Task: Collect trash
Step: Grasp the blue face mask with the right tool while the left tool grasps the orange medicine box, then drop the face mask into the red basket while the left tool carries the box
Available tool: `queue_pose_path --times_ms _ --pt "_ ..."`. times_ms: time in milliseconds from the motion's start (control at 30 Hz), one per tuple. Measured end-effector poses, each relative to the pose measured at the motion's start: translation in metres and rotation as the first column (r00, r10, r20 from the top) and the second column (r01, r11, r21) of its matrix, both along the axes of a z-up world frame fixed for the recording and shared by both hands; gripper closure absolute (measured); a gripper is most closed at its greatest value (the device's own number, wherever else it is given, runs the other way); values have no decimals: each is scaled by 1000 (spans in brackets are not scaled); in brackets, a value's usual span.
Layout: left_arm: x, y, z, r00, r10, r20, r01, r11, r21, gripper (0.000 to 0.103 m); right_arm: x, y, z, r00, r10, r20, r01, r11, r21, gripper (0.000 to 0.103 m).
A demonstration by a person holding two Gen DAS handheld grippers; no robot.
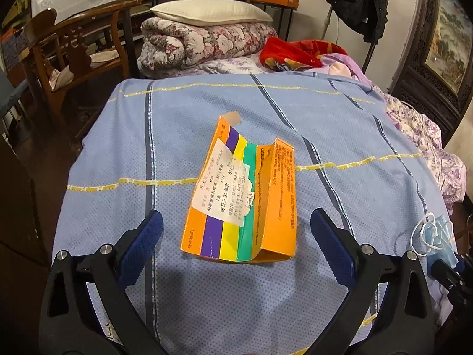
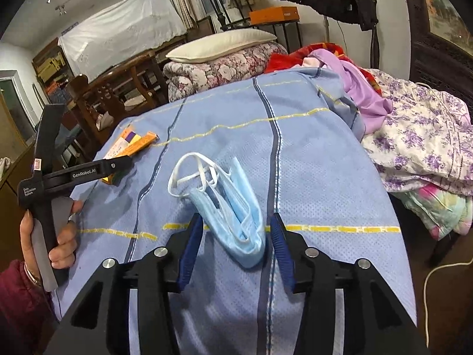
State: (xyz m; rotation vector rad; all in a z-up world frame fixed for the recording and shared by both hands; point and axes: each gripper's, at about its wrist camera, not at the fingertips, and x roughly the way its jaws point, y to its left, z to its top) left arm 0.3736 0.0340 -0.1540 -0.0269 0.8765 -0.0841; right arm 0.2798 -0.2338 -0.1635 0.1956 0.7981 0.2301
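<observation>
While both pieces of trash are still lying on the blue checked bedspread (image 1: 340,136), judging the collecting as barely begun. Left hand-held gripper (image 1: 236,222) hovering wide open, fingers flanking the flattened orange medicine box (image 1: 239,198) near the middle of the bed, not touching it. Right hand-held gripper (image 2: 235,230) gaping narrower around the crumpled blue face mask (image 2: 233,207) toward the bed's right edge, pads just beside it, not yet pinching. Seeing no bin or bag anywhere; leaving both grasps and the disposal still to do.

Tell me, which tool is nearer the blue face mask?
Right. The right tool straddles the face mask, open; the left tool is off beside it, over the orange box.
</observation>
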Motion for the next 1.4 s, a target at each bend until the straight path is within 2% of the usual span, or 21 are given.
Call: queue_pose_path --times_ms 33,67,233,367,400,533,633,800,967,1100,1167,1400 --pt "1 -1 0 1000 -1 -1 1 1000 1 7 0 0 -3 1000 -8 1 8 1000 0 65" --pt "3 -1 0 1000 -2 -6 2 1000 3 7 0 0 -4 1000 -16 8 16 1000 -1 67" --pt "13 -1 2 1000 25 5 -25 999 27 7 -4 4 -8 998 -18 58 20 999 -37 67" --pt "21 -6 0 1000 25 3 -25 998 54 9 -1 -4 -9 999 -9 50 8 1000 18 67" --pt "22 -6 0 1000 22 0 -22 998 51 11 -1 -7 -10 999 -8 48 6 999 37 67" --pt "22 -3 -3 1000 0 -19 0 1000 2 41 0 -13 -10 999 -2 42 -1 996 91 66" --pt "14 1 1 1000 7 1 -7 1000 -21 45 2 -15 -11 999 2 39 -6 993 115 66" --pt "-19 12 5 1000 10 -2 -10 992 -126 46 3 -12 -11 999 12 40 -16 994 104 64" --pt "-68 10 13 1000 -3 19 5 997 -75 46 5 -12 -9 999 23 27 -26 994 107 60" --pt "-101 9 18 1000 -5 25 7 997 -74 46 4 -6 -4 1000 10 -2 -9 997 75 61" --pt "-114 8 22 999 -9 31 12 996 -83 46 1 -7 -1 1000 21 -7 -20 995 94 80" --pt "-147 -7 45 997 -45 65 53 990 -131 46 -40 -17 27 999 3 47 -8 996 94 80"
